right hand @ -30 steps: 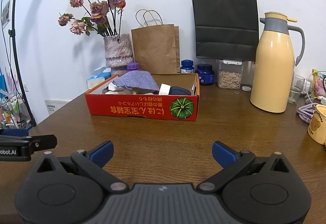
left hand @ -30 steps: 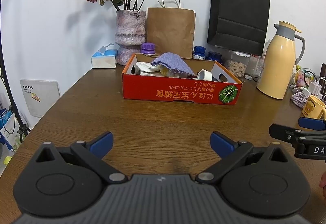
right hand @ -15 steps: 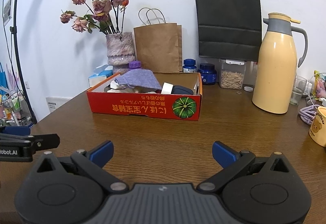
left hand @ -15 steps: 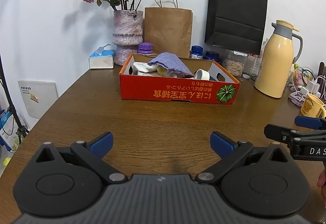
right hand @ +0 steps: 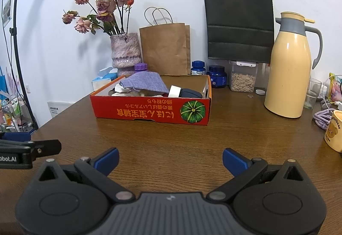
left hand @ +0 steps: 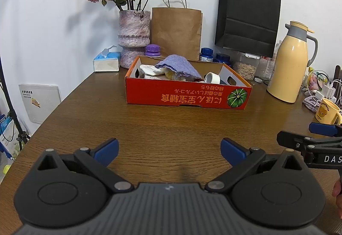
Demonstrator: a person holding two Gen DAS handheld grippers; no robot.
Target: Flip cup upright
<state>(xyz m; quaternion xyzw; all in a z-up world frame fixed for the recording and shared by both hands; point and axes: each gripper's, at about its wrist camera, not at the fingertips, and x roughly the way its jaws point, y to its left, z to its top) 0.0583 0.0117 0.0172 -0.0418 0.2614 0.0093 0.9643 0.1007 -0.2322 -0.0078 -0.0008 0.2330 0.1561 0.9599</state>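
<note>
A yellow cup (left hand: 326, 110) with a bear print and a handle stands on the wooden table (left hand: 171, 124) at the far right, rim upward as far as I can tell. It shows again at the right edge of the right wrist view (right hand: 334, 133), partly cut off. My left gripper (left hand: 170, 149) hovers open over bare table with nothing between its blue pads. My right gripper (right hand: 171, 159) is open too, and holds nothing. It sits to the right of the left one (left hand: 310, 139), short of the cup. The left gripper's side (right hand: 27, 146) shows in the right wrist view.
A red cardboard box (left hand: 186, 97) of cloths and tape sits mid-table. Behind it stand a vase of dried roses (left hand: 134, 39), a brown paper bag (left hand: 176, 32), a black bag (left hand: 248, 19), jars and a tissue box (left hand: 106, 62). A tall yellow thermos (right hand: 287, 77), a glass (right hand: 312, 93) and cables crowd the right side.
Both views have drifted slightly, the box sitting a little lower in the left wrist view. Both grippers stay open and the cup has not moved.
</note>
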